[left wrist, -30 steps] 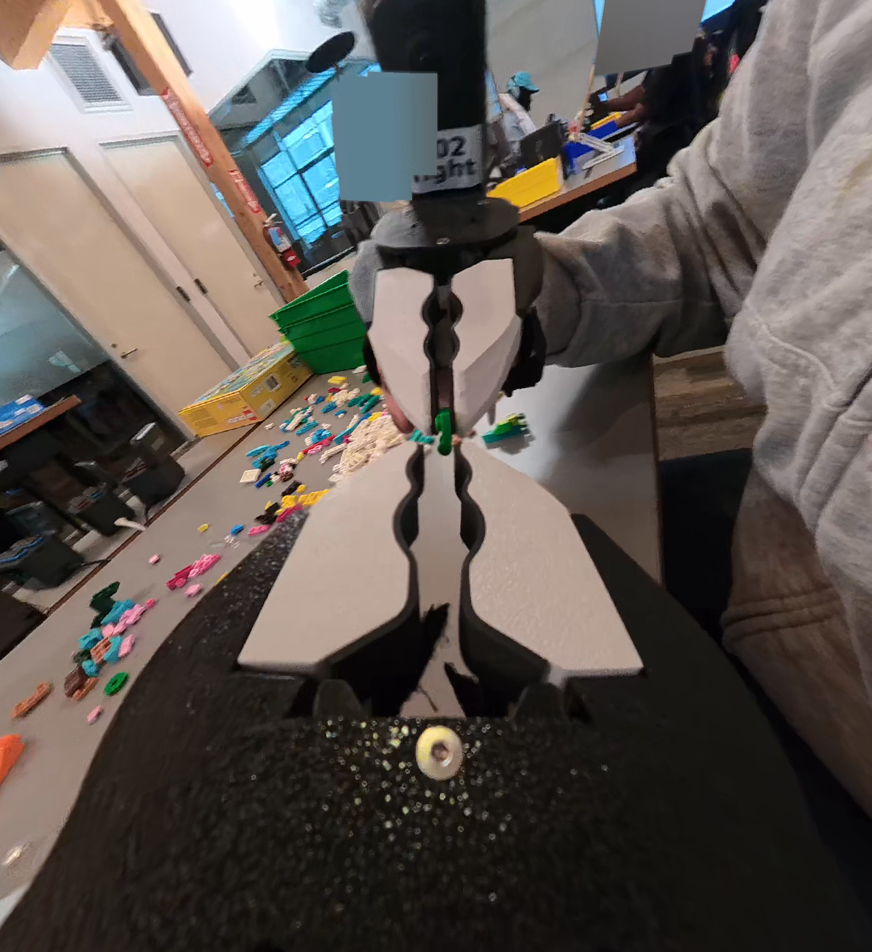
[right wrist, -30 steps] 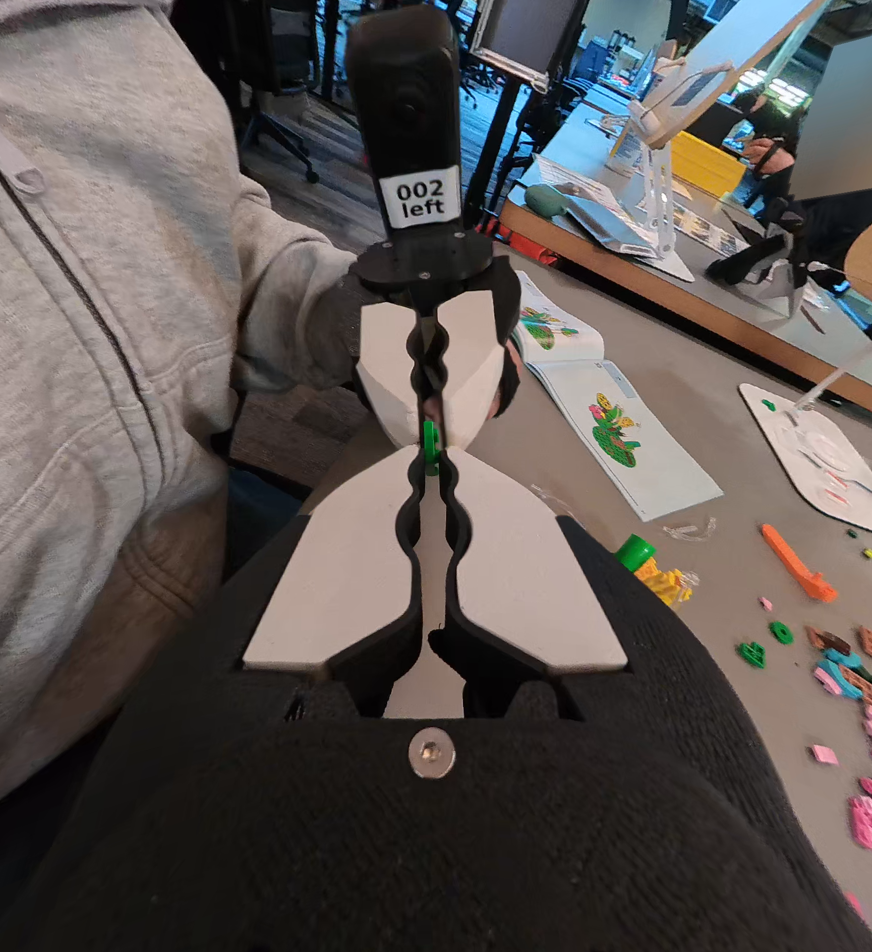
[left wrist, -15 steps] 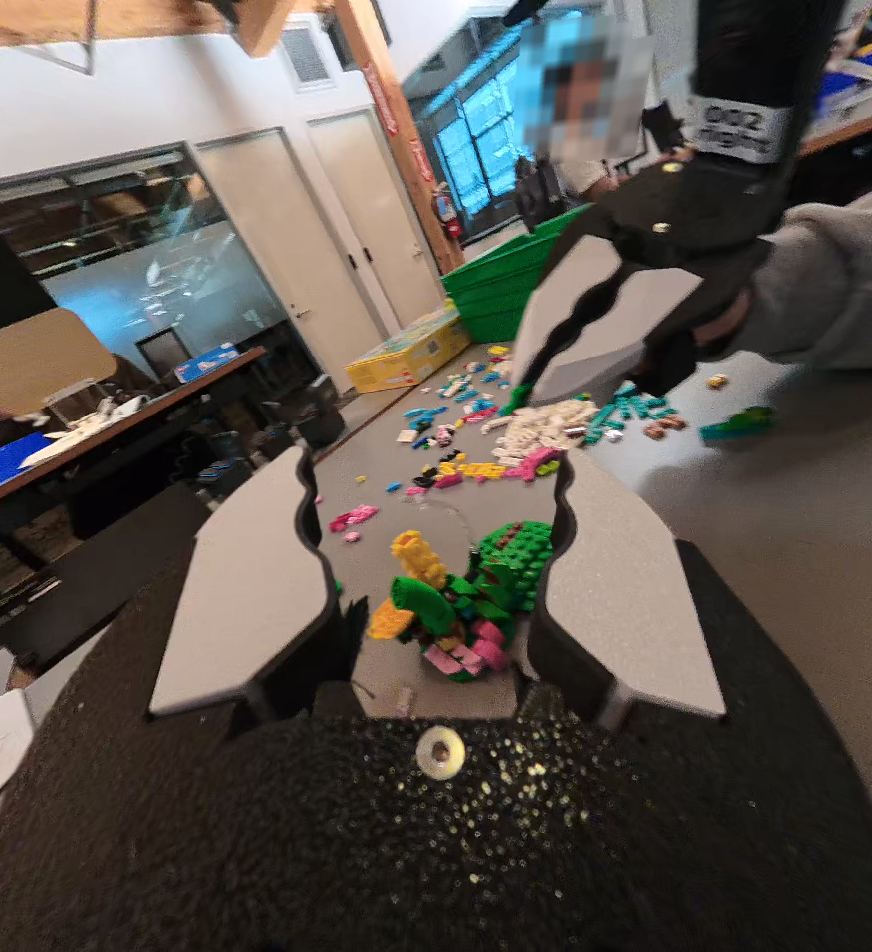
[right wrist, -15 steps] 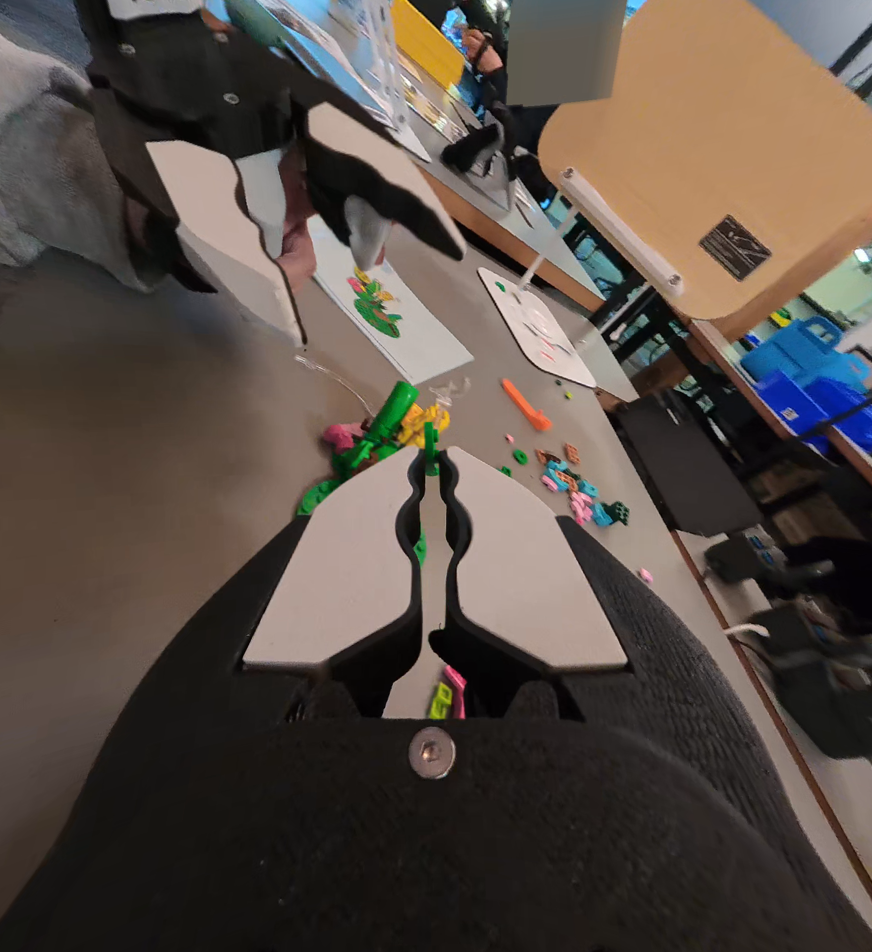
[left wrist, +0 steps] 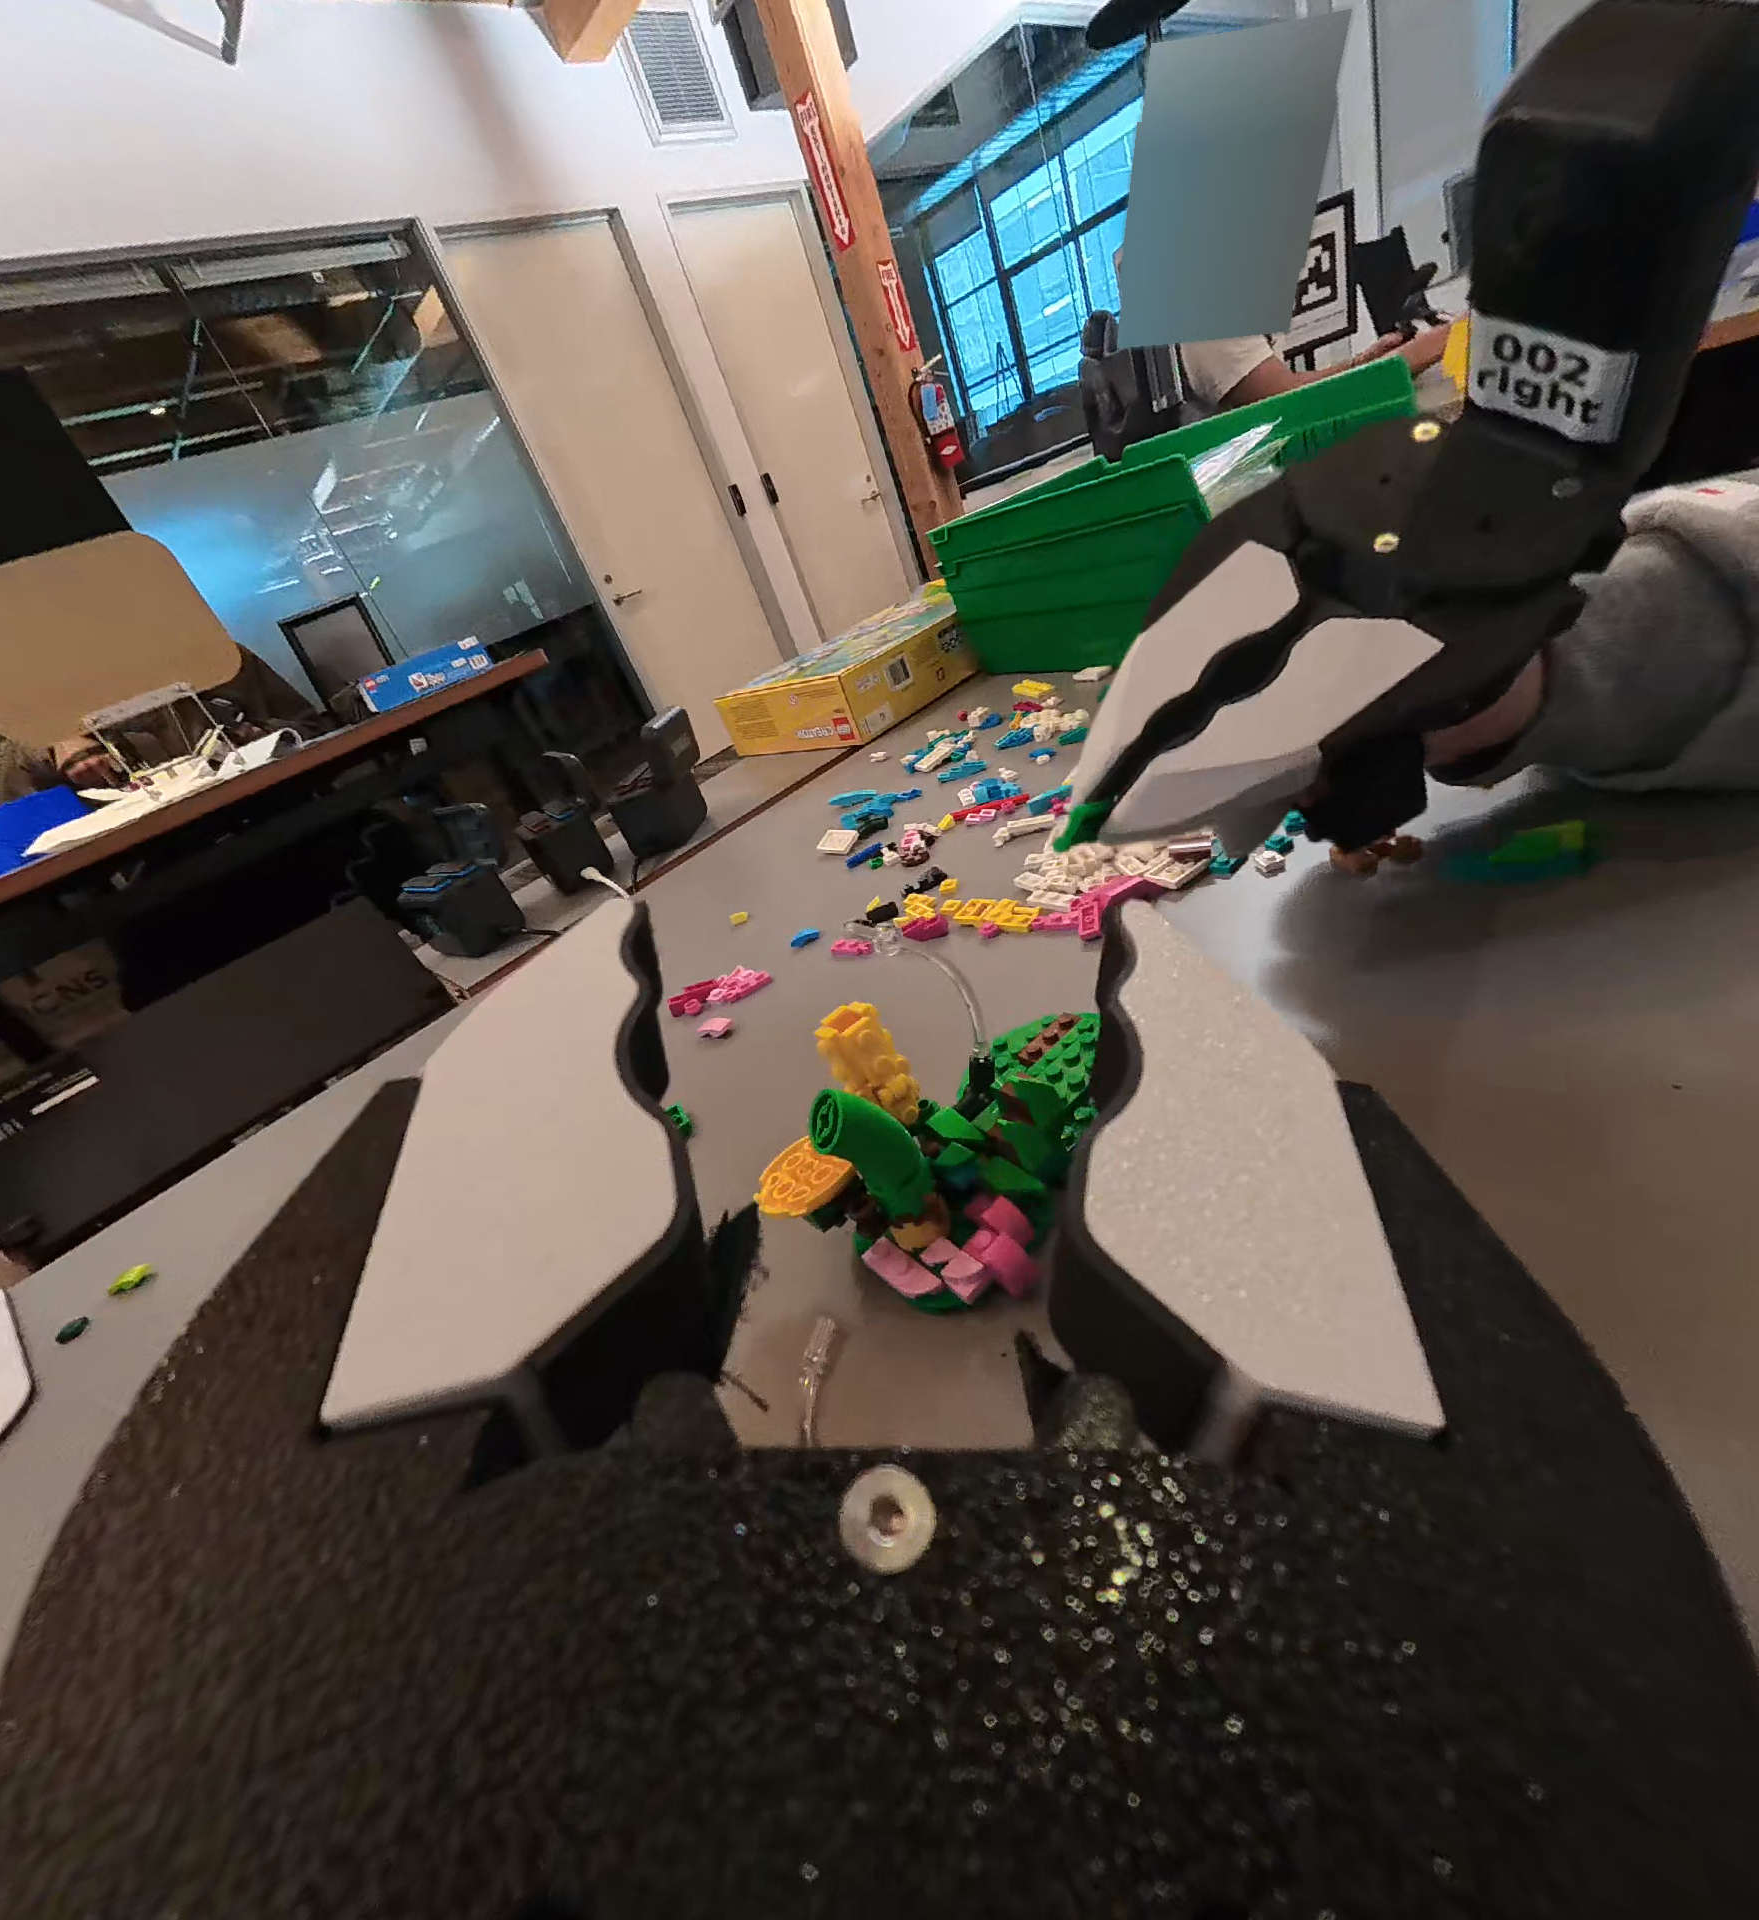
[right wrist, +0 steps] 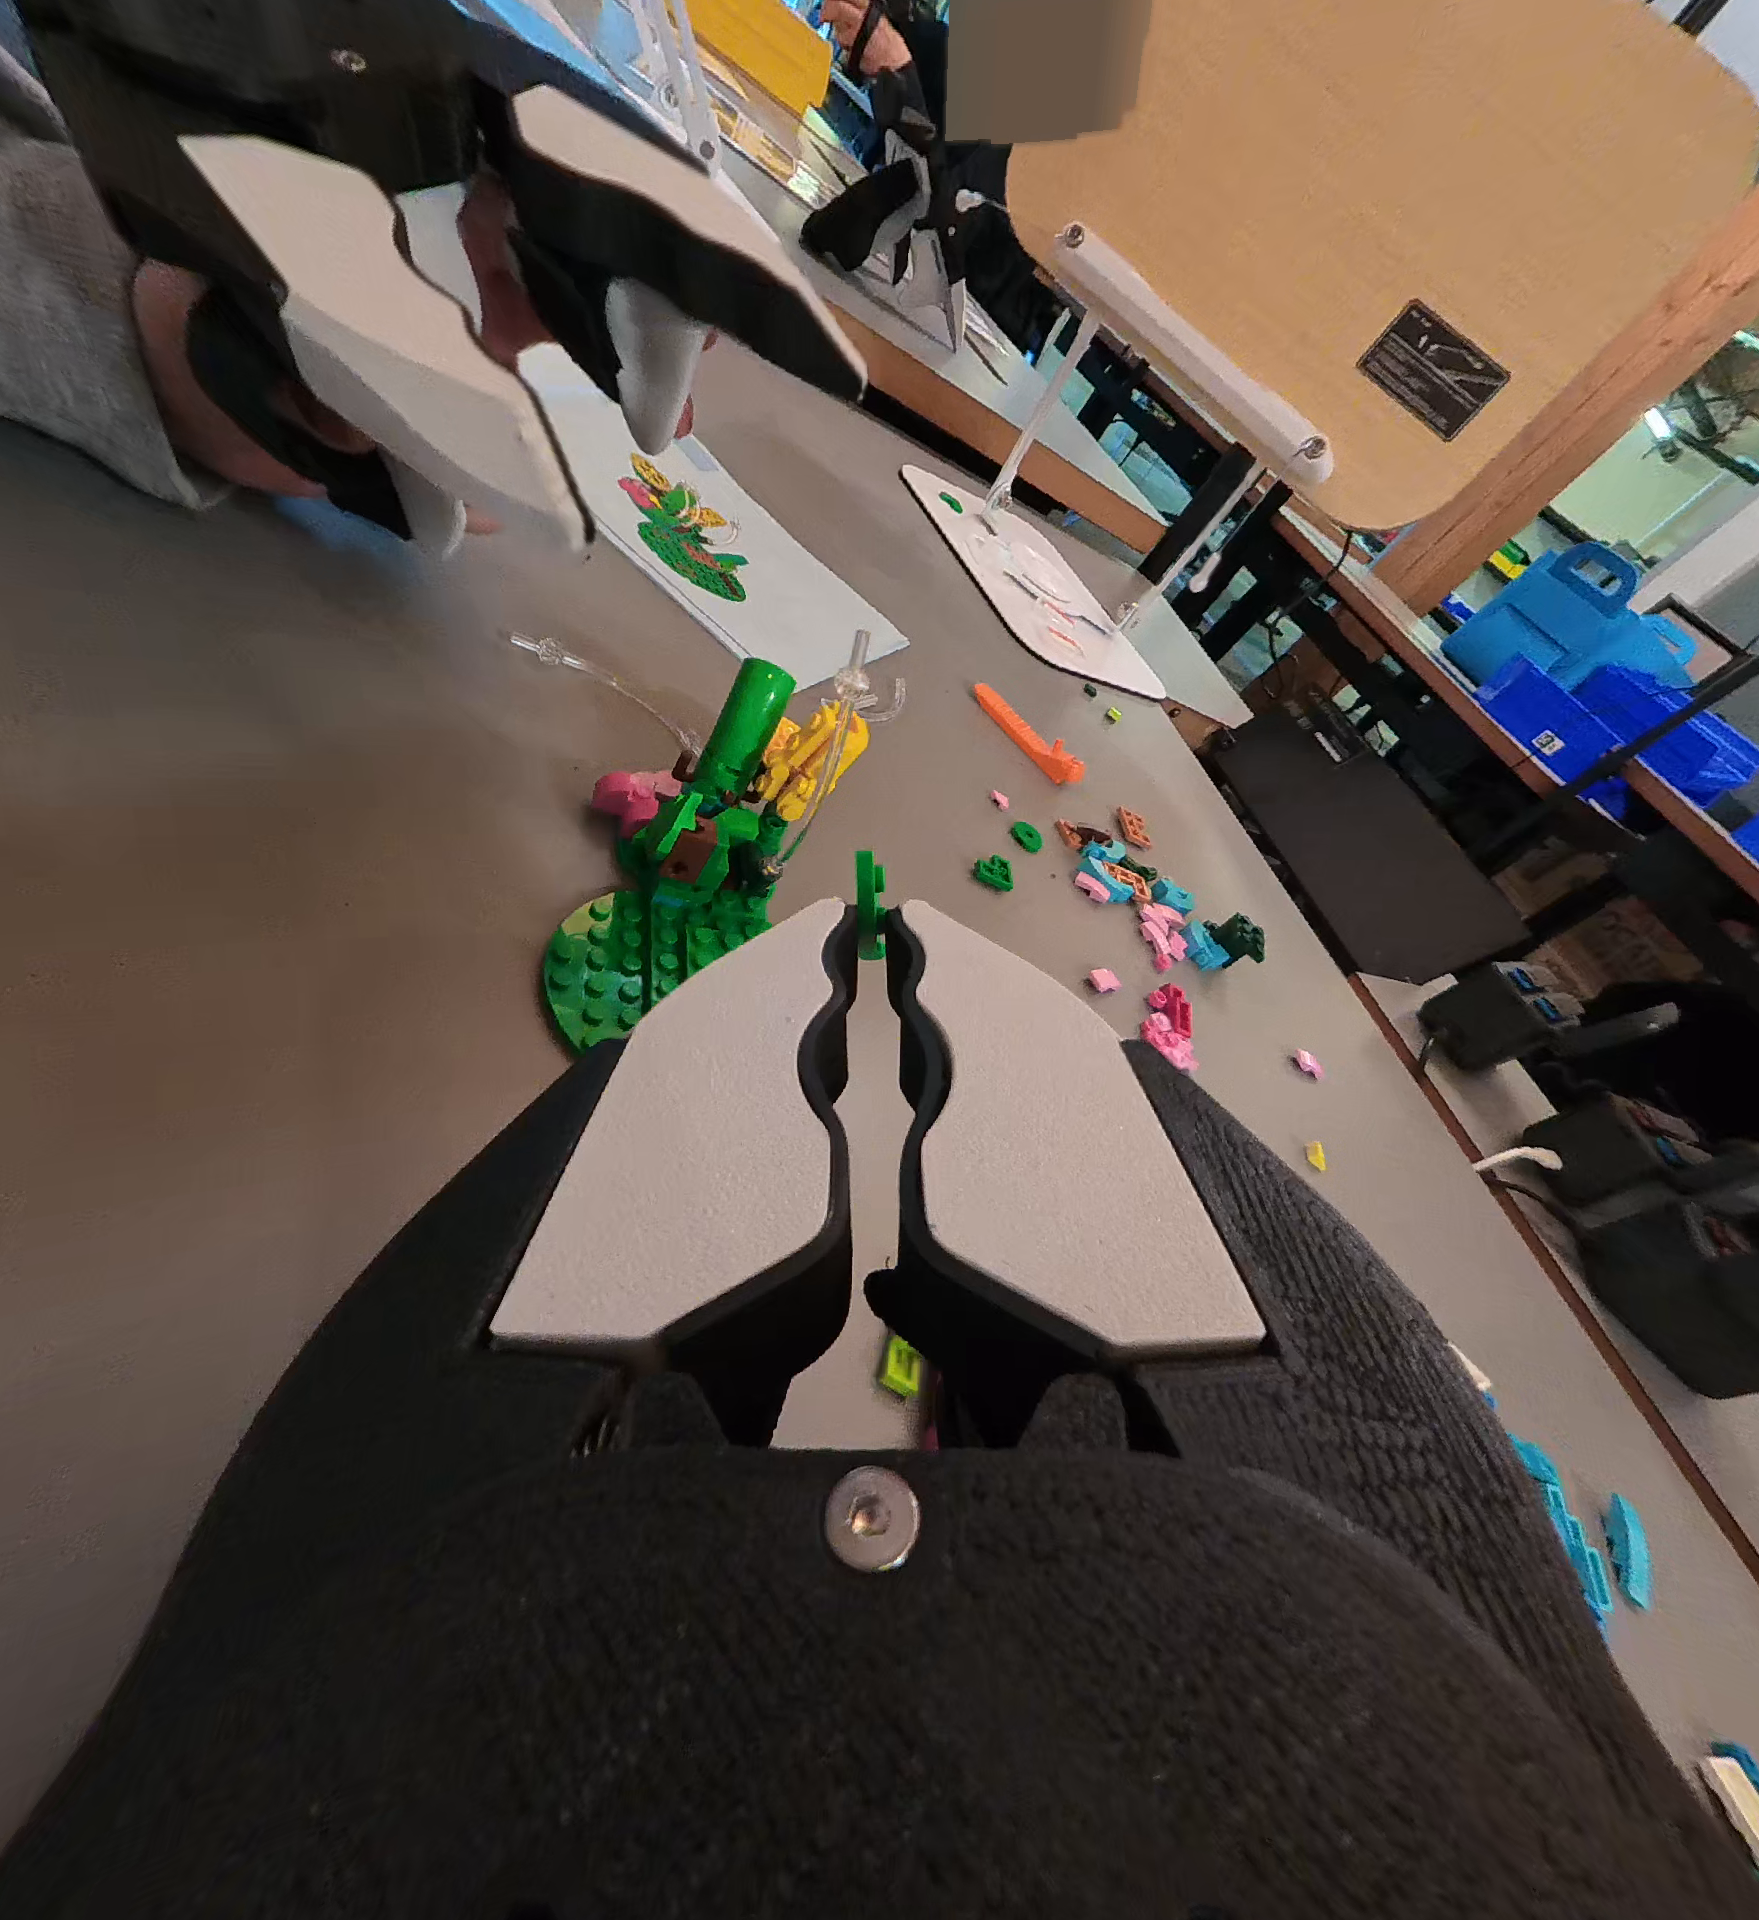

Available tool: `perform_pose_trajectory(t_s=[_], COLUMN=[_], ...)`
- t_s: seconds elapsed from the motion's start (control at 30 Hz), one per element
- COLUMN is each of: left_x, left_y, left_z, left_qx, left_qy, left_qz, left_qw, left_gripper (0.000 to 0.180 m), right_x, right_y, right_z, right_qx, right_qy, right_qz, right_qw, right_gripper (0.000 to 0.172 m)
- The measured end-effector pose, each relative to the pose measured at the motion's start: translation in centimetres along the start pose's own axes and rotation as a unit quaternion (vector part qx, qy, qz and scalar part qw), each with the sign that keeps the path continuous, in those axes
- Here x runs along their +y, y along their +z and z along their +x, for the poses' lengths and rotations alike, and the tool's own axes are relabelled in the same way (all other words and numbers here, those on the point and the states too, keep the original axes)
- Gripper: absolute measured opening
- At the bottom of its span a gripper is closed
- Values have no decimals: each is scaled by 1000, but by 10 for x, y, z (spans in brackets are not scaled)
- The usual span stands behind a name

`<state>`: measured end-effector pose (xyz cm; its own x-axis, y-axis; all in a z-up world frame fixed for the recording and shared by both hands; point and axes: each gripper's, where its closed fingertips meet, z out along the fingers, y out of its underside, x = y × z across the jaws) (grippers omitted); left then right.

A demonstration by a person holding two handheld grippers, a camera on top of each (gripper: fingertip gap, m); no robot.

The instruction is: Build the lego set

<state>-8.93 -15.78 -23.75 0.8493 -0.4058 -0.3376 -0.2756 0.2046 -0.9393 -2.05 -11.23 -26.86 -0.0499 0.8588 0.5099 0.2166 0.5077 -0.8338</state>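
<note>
My left gripper [left wrist: 875, 935] is open and empty, low over the grey table [left wrist: 1477, 1039]. A small brick model [left wrist: 916, 1164] with a green base, a green tube, and yellow and pink parts stands between its fingers, untouched. My right gripper [right wrist: 870, 920] is shut on a small flat green piece [right wrist: 868, 904] that sticks up from its tips. It hovers just right of the model [right wrist: 688, 862]. In the left wrist view the right gripper [left wrist: 1088, 816] hangs over the loose bricks with the green piece [left wrist: 1081, 826] at its tip. The open left gripper [right wrist: 719, 457] shows at the top left of the right wrist view.
Loose bricks [left wrist: 1000, 821] lie scattered behind the model, by a yellow box [left wrist: 844, 696] and green bins [left wrist: 1114, 561]. An open booklet [right wrist: 750, 582], an orange brick tool [right wrist: 1031, 738], a white stand base [right wrist: 1041, 582] and more small bricks [right wrist: 1155, 904] lie on the table. The table edge [right wrist: 1426, 1091] runs on the right. Some 10 cm of space lies between my two pairs of fingers.
A second ago both grippers pinched the green piece tip to tip. My left gripper opened and let go; the right kept it. Both swung down toward the model on the table.
</note>
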Motion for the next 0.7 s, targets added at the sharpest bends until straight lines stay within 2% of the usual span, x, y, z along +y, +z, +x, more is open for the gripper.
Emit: perform_pose_trajectory(t_s=[0.3,0.57,0.7], left_x=[4,8,8], left_y=[-1,3,5], left_z=[-16,-15,-11], left_qx=[-25,-20,-14], left_qy=[-62,-57,-54], left_qz=[-4,-15,-17], left_qw=[998,998,998], left_gripper=[79,76,75], right_x=[19,27,27], right_y=[10,29,34], right_z=[-10,-19,-21], right_qx=[-14,-23,-17], right_qy=[-46,-173,-201], right_qz=[-63,-143,-155], right_qw=[997,974,967], right_gripper=[3,3,3])
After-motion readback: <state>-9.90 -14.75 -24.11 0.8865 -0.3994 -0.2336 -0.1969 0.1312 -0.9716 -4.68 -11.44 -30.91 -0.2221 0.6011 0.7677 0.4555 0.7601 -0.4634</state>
